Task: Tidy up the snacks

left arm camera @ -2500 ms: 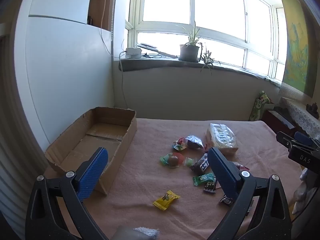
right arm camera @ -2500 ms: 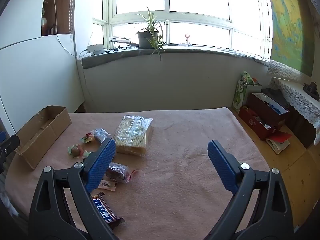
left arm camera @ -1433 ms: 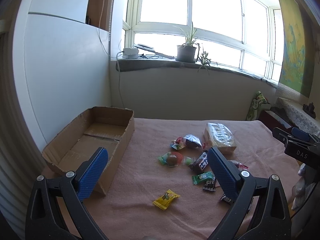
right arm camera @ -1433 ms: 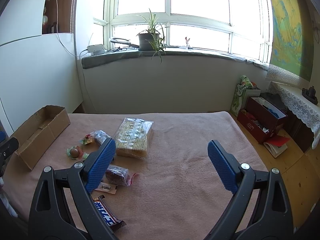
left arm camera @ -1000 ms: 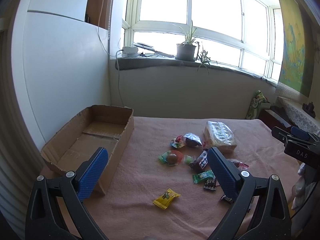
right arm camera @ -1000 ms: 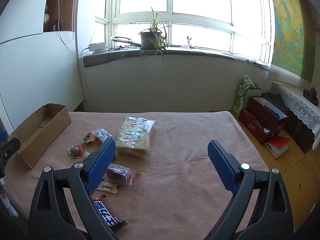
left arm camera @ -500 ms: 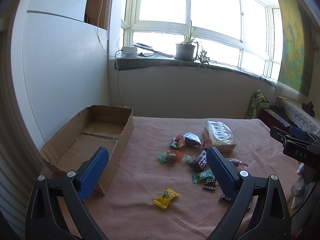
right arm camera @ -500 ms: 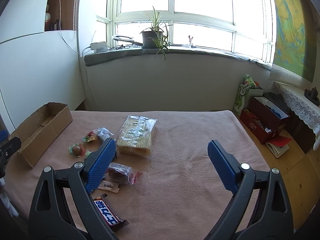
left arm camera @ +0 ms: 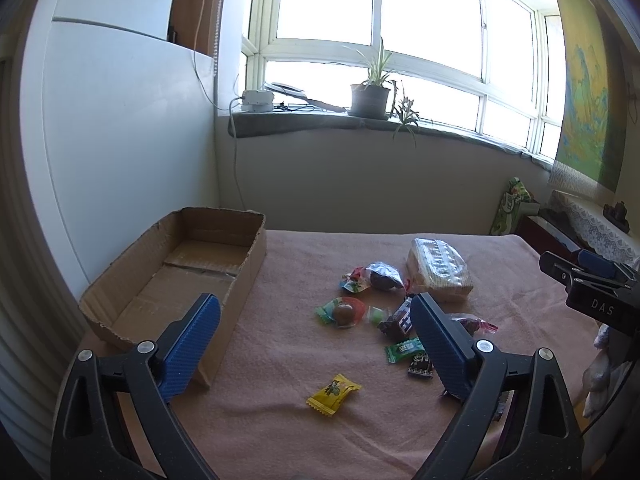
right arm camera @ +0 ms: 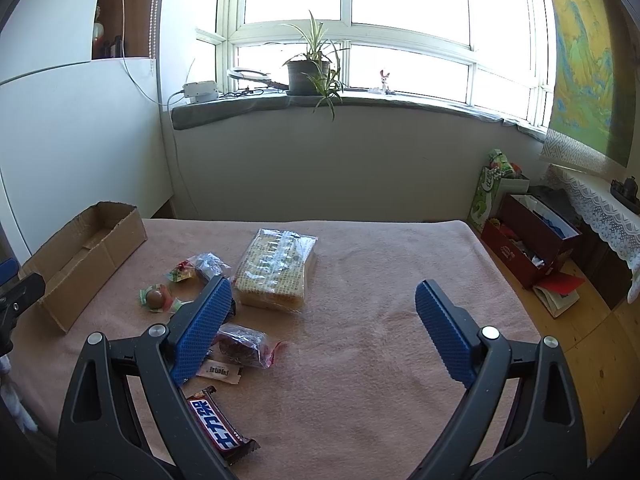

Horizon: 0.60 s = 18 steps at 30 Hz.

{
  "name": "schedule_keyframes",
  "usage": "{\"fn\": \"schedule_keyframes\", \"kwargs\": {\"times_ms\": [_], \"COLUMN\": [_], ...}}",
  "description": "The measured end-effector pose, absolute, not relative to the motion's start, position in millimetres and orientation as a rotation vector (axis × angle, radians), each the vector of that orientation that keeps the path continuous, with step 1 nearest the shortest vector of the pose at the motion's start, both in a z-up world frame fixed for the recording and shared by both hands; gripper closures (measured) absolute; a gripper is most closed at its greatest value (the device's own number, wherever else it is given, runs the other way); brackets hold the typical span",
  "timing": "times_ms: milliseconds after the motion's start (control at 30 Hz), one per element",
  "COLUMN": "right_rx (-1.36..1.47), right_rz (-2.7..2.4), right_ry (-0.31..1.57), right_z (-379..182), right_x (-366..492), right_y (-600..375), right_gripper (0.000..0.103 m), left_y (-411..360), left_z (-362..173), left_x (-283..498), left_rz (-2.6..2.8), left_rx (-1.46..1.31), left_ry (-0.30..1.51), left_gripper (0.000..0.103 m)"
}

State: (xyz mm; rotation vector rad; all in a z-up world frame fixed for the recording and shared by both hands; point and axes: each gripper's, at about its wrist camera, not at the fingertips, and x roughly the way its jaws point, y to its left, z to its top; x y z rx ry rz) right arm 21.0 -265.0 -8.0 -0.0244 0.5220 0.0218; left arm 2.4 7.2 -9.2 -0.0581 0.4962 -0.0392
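Observation:
Several wrapped snacks lie on a pink cloth-covered table (left arm camera: 304,264): a yellow candy (left arm camera: 333,393), a round red-green candy (left arm camera: 344,312), a green packet (left arm camera: 404,350), a big cracker pack (left arm camera: 438,270) and a dark chocolate bar (right arm camera: 218,426). An open, empty cardboard box (left arm camera: 180,276) sits at the left; it also shows in the right wrist view (right arm camera: 86,258). My left gripper (left arm camera: 316,338) is open and empty, above the near table edge. My right gripper (right arm camera: 324,320) is open and empty, right of the snacks, with the cracker pack (right arm camera: 278,268) ahead.
A window sill with a potted plant (left arm camera: 370,94) runs behind the table. A white wall panel (left arm camera: 120,140) stands left of the box. A red box (right arm camera: 532,242) and clutter sit on the floor to the right. The right gripper's body (left arm camera: 592,292) shows at the right edge.
Both grippers have drifted slightly, so the views shift a little. Both stay open and empty. The snacks and box have not moved.

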Motion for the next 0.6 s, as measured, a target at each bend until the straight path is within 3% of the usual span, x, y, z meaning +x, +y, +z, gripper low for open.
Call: {"fn": "schedule_keyframes", "kwargs": {"times_ms": [600], "right_rx": [-0.031], "right_rz": [0.035], "right_ry": [0.537], "right_z": [-12.5], "right_x": [20.1], "right_y": [-261.3], "right_gripper": [0.008], "left_y": [10.8], "left_z": [-12.3], "left_x": [0.9], "left_rz": [-0.045], "left_rx": [-0.066], "left_ry": [0.512], "left_gripper": [0.009]}}
